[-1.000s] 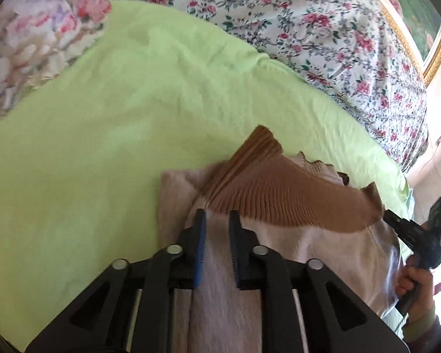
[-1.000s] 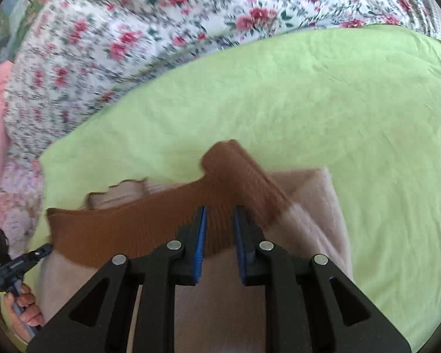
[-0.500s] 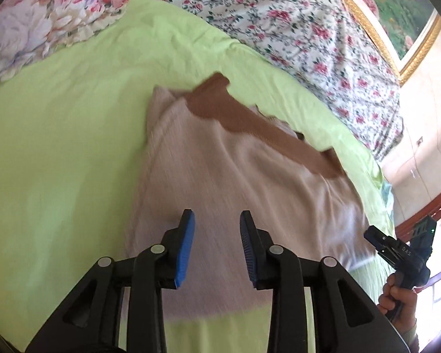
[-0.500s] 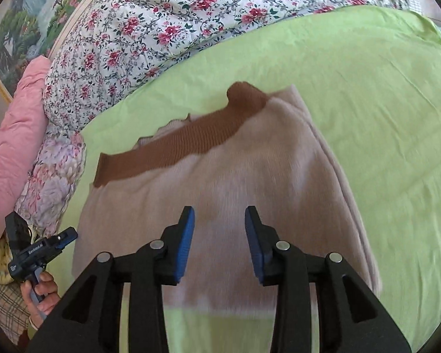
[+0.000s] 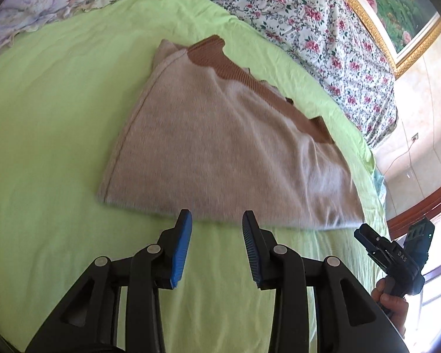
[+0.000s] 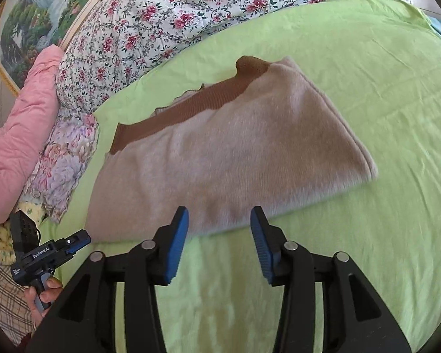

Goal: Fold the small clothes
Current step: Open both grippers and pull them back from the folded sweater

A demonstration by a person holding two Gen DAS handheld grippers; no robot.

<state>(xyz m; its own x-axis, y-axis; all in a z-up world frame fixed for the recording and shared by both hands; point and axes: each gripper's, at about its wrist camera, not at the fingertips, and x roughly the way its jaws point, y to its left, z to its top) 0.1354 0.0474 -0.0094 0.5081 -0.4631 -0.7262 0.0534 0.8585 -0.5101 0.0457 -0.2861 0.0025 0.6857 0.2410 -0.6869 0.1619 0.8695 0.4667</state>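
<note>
A second ago both grippers were pinched on the brown ribbed band of the soft beige knitted top, down low and close to it. Now they have let go and pulled back. The left gripper has its blue pads wide apart and nothing between them. The right gripper is the same, wide apart with nothing in it. Both hang over bare sheet just past the near edge of the top and do not touch it. The top now lies flat and folded over on the light green bed sheet, about in the middle of the bed. Its brown ribbed band runs along the far edge, toward the flowery quilt at the far side of the bed. I think this means one fold is done, because the far edge now sits on top and the shape is neat and wide. It still looks long from side to side, so one more fold across may be needed to make it small. A pink puffy blanket and a pillow with big purple flowers sit at the bed's left edge. There are no boxes, baskets or drawers in sight, so nothing is inside anything here.
</note>
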